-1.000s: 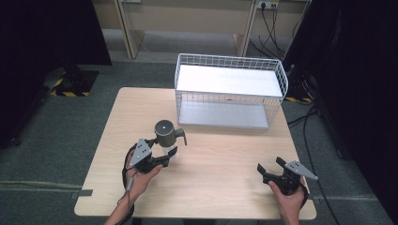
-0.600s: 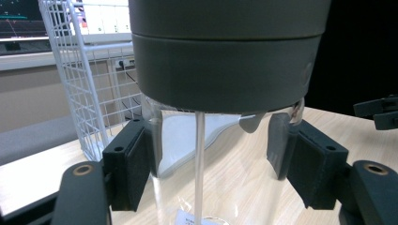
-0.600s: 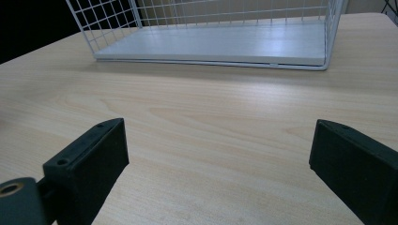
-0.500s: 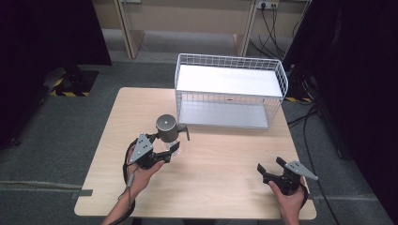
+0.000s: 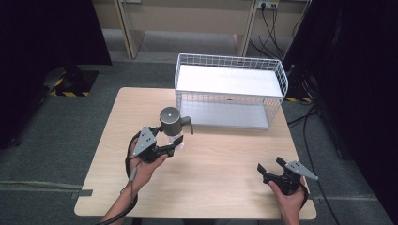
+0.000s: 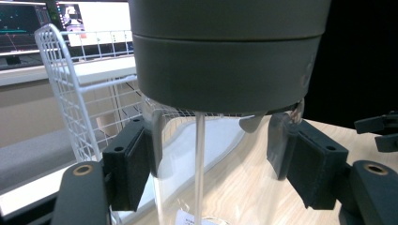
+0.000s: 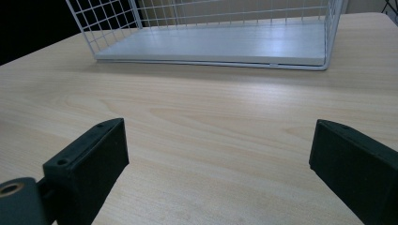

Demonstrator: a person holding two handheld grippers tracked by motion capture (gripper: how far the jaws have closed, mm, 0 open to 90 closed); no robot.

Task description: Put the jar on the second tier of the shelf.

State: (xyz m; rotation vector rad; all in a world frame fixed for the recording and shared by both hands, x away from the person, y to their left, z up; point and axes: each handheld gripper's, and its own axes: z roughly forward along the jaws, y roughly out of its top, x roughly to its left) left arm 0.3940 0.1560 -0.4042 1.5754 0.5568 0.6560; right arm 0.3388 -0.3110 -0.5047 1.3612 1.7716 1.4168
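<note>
High view, left gripper [image 5: 174, 143]: jaws closed on the clear body of the jug [image 5: 172, 123], just under its grey lid.
Left gripper view, jug [image 6: 225, 84]: clear wall pressed between both pads [image 6: 136, 164]; a thin rod runs down inside; its base probably stands on the table, though that is cropped.
Wire basket [image 5: 230, 89]: white, at the table's [image 5: 211, 173] far edge, just behind the jug.
Right gripper [image 5: 271, 169]: jaws wide, holding nothing, low over the table's near right corner.
</note>
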